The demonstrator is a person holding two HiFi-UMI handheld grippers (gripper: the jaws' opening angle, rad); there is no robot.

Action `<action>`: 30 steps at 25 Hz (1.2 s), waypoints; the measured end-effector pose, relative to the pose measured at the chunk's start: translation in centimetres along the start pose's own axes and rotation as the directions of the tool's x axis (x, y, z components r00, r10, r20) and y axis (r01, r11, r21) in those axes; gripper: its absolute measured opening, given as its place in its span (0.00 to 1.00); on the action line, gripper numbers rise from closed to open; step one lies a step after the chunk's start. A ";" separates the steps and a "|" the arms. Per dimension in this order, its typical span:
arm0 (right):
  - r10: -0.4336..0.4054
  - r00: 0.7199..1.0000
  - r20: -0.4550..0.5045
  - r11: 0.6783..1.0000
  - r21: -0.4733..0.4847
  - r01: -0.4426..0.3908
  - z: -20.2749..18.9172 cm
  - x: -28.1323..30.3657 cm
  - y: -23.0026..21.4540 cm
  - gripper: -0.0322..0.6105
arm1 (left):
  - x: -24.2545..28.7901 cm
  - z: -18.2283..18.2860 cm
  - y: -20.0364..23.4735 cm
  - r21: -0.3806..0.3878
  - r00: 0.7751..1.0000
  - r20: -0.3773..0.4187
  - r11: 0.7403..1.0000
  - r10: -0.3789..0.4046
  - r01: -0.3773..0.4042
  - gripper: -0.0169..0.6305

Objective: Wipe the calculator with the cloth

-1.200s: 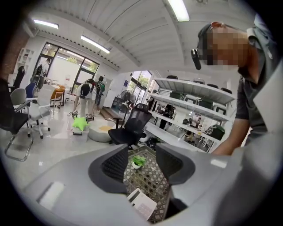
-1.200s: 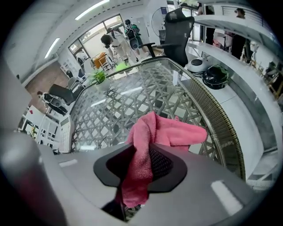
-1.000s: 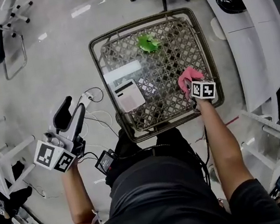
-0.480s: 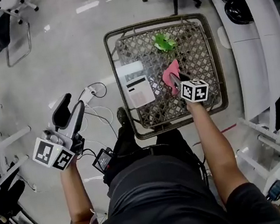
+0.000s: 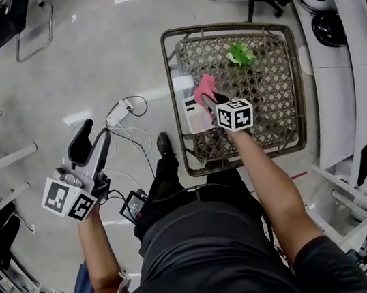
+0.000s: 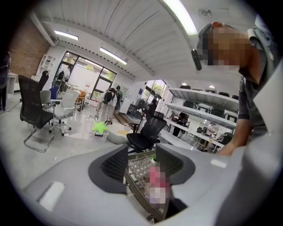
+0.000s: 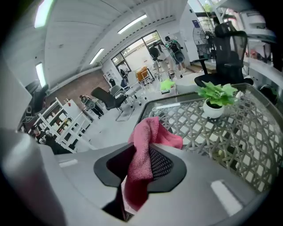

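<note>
- The right gripper (image 5: 214, 102) has its jaws squeezed tight on the pink cloth (image 5: 204, 89). The cloth sticks up out of the jaws and hangs down in a loose fold.
- The calculator (image 5: 194, 115) lies flat on the table (image 5: 296, 83), near the table's left edge. The cloth is right over it. I cannot tell if the cloth touches it yet.
- The left gripper (image 5: 90, 140) has its jaws apart, with nothing between them. It hangs over the floor, well apart from the table.
- What could go wrong: nothing holds the calculator down. A hard push with the cloth could slide it, and a push to the left could knock it off the edge.
- The jaws pinch only a small part of the cloth. If the cloth drags on the table, it could slip out.
- The hard tips of the jaws could bump the keys if the gripper comes down too low, because the cloth does not cover them fully.
- The little plant (image 5: 240, 53) stands well apart at the far side, so I think it is safe.
- What differs from a second ago: the cloth was at the right edge of the table then. Now the right gripper has carried it across to the calculator on the left side.
- The left gripper was off to the side then too, with its jaws just as open.
</note>
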State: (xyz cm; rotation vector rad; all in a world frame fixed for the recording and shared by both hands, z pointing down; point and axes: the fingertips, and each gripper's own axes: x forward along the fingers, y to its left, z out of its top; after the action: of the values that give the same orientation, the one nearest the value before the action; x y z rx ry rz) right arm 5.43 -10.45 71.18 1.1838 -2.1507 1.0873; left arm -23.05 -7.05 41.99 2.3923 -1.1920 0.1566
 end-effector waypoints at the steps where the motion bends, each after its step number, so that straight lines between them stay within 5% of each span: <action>1: 0.003 1.000 -0.010 1.000 -0.008 -0.003 -0.2 0.6 0.5 0.18 | -0.4 -0.2 0.3 -0.003 1.000 0.001 1.000 0.007 -0.007 0.35; 19: 0.100 0.971 -0.218 0.986 -0.108 -0.125 -9.4 3.5 9.7 0.18 | -2.7 -0.5 3.1 -0.020 1.000 0.008 1.000 0.014 -0.013 0.35; 30: 0.105 0.963 -0.249 0.991 -0.057 -0.123 -13.4 0.0 7.7 0.18 | 1.0 0.0 1.9 -0.006 0.999 -0.023 0.999 -0.037 0.037 0.35</action>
State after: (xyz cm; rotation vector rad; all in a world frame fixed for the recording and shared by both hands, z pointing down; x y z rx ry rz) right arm -0.92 2.91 75.82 0.8520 -2.0658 1.1298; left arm -23.94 -8.79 42.92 2.3994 -1.1354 0.1684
